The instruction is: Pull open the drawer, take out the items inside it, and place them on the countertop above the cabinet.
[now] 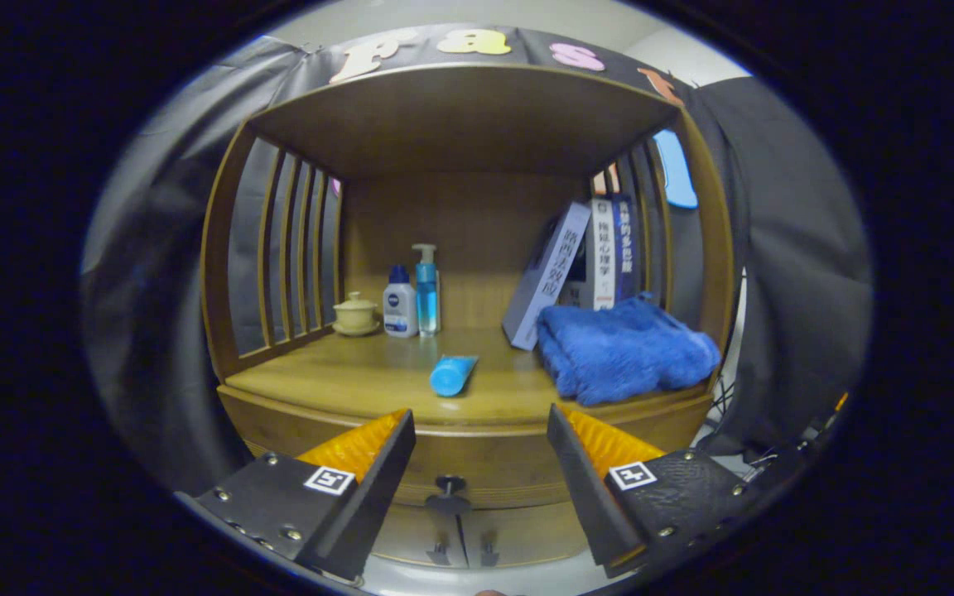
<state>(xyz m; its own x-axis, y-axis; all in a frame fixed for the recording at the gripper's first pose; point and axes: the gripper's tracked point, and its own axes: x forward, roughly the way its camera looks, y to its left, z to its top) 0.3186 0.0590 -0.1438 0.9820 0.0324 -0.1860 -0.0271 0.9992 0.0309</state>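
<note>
So the claw (481, 443) is hanging wide open, holding nothing, drawer knob (450, 484) sitting just ahead between its fingers, drawer shut; blue tube (452, 374) lying beyond on the tabletop (344, 377), could be start or wrap-up

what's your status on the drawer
Gripper open, holding nothing. Wooden drawer's dark round knob between fingers, drawer shut. Blue tube lying on wooden countertop. Path to knob clear.

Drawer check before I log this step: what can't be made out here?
- Drawer contents: gripper view, hidden behind its closed front.
- Lower doors: cut off below, partly behind the open gripper.
- Books: lower parts hidden by the blue towel.
- Blue tube: label too small.
</note>
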